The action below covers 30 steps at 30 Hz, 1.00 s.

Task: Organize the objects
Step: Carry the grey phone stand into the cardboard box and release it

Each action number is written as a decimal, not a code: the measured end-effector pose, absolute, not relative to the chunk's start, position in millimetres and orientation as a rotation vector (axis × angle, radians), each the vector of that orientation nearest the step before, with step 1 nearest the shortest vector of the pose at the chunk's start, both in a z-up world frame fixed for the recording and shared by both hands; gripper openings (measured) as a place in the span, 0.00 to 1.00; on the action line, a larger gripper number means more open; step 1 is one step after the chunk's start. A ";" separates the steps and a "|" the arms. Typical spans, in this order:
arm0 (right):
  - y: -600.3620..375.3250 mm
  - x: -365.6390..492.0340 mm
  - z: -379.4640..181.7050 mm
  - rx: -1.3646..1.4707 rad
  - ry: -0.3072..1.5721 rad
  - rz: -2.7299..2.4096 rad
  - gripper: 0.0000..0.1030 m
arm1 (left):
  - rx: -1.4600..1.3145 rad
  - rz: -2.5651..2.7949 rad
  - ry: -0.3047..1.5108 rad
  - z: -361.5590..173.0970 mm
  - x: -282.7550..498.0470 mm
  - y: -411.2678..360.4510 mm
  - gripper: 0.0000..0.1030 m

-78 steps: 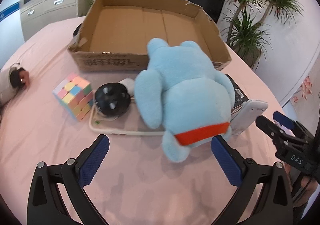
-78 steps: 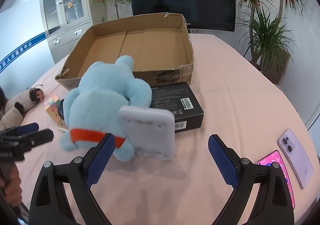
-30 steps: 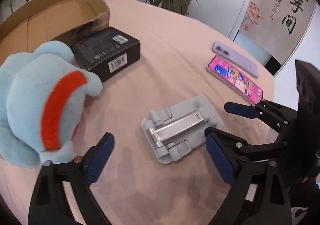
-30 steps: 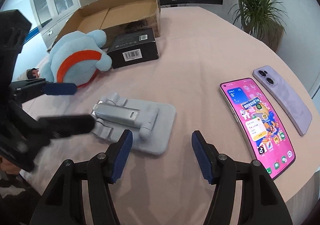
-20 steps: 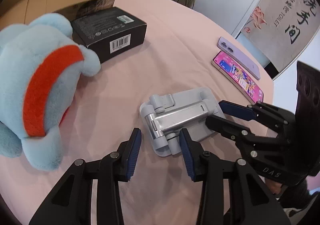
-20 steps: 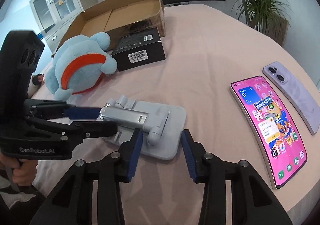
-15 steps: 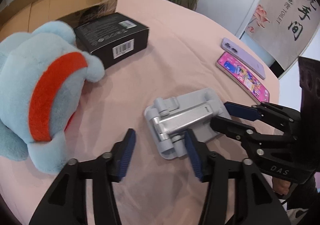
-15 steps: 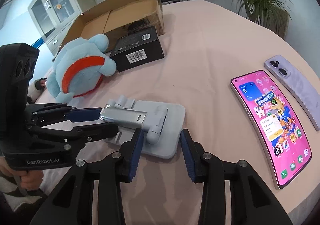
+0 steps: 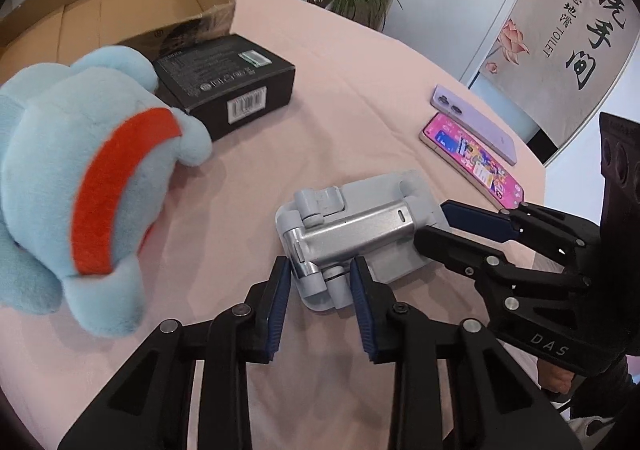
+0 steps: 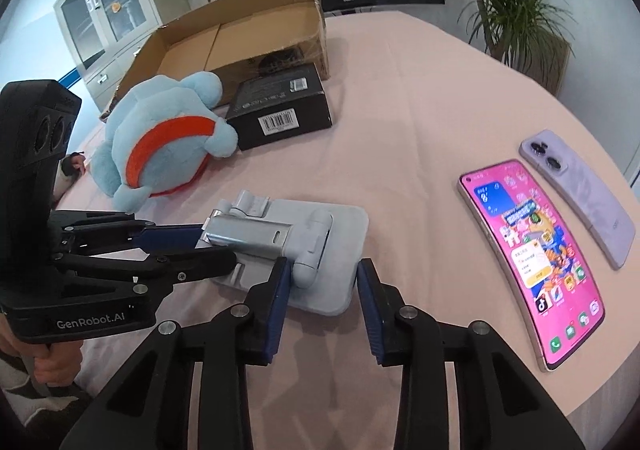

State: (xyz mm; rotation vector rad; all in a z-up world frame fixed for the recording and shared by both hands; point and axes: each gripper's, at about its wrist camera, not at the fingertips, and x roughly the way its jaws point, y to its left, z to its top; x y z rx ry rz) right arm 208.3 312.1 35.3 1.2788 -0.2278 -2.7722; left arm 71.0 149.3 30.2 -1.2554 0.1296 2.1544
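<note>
A grey folding phone stand [image 9: 356,226] lies flat on the pink tablecloth; it also shows in the right wrist view [image 10: 288,246]. My left gripper [image 9: 318,286] has its jaws narrowed around the stand's hinge end, and it also shows from the side in the right wrist view [image 10: 208,246]. My right gripper [image 10: 320,286] has its jaws narrowed around the stand's base at the opposite end, and it also shows in the left wrist view [image 9: 432,224]. A blue plush toy [image 9: 80,170] with a red band lies to the left.
A black box [image 9: 228,84] sits beside an open cardboard box [image 9: 120,6] at the back. A lit pink phone [image 10: 532,254] and a purple phone [image 10: 580,190] lie near the table's right edge. Plants and a dark screen stand behind.
Both grippers came in to the toppled stand and narrowed their jaws from wide open; the left one has closed in on the hinge end, the right on the base.
</note>
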 end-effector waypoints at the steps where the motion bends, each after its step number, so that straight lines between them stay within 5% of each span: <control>1: 310.3 208.7 38.0 1.267 -0.220 -2.776 0.30 | -1.244 2.165 0.126 33.7 71.1 146.2 0.28; 30: 194.9 66.2 148.3 0.778 0.033 -2.728 0.30 | -1.028 2.562 -0.047 138.1 -39.3 31.0 0.28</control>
